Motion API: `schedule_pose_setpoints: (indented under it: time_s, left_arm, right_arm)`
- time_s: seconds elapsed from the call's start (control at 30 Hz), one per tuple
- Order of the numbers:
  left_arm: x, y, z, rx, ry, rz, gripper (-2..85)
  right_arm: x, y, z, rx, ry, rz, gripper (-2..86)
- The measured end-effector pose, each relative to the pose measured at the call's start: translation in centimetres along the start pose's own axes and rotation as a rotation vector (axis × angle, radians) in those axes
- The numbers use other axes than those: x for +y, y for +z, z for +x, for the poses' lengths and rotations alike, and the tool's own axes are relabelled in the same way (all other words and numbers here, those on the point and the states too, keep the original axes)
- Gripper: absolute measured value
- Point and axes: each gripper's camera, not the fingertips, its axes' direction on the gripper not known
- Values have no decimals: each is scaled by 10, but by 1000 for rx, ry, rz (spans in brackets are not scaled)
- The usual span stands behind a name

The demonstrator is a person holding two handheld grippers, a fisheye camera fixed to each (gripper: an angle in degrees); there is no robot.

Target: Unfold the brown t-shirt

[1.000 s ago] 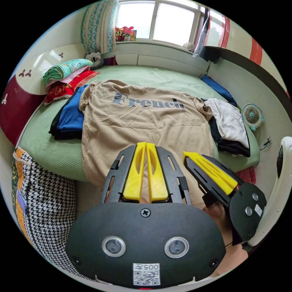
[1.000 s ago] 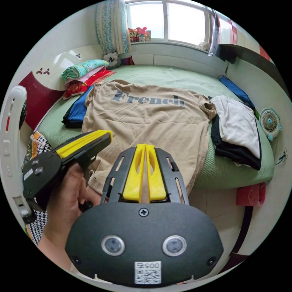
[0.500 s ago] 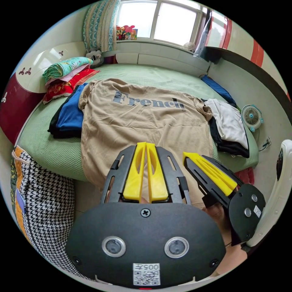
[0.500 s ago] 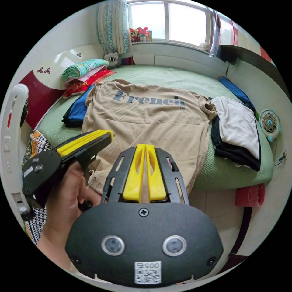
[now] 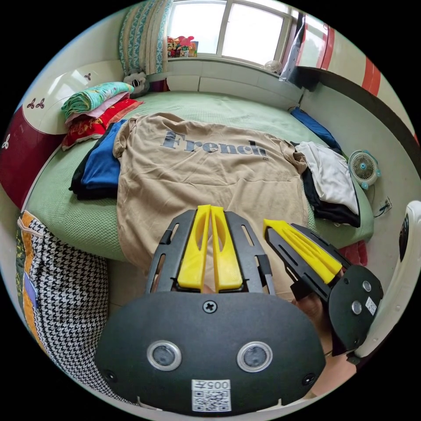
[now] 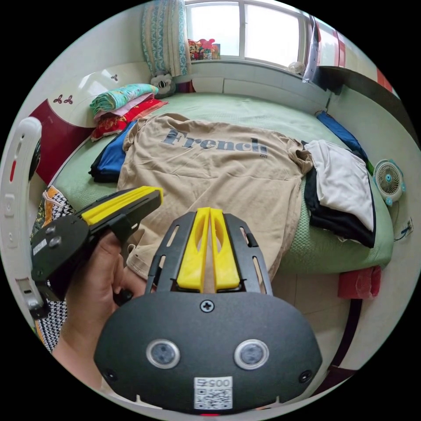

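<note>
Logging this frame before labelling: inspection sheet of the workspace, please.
Surface: bed with green cover.
Job's things: t-shirt spread flat, print up, hem hanging over the bed's near edge.
Clutter: blue and black clothes beside one sleeve; white on black pile beside the other; folded bedding by the headboard; houndstooth bag on the floor.
Grippers: left gripper and right gripper both held off the shirt, jaws together, nothing in them.
Cables: cord at a wall socket.
Surroundings: window, curtain, small fan, plush toy.
</note>
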Motion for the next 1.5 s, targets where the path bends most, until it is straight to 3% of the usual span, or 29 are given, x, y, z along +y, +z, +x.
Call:
schedule_pose_setpoints:
  time_s: [1.5]
  left_arm:
    - [8,-8,10,4,38,34,-7]
  right_arm:
    - [2,0,3,15,20,-7,-10]
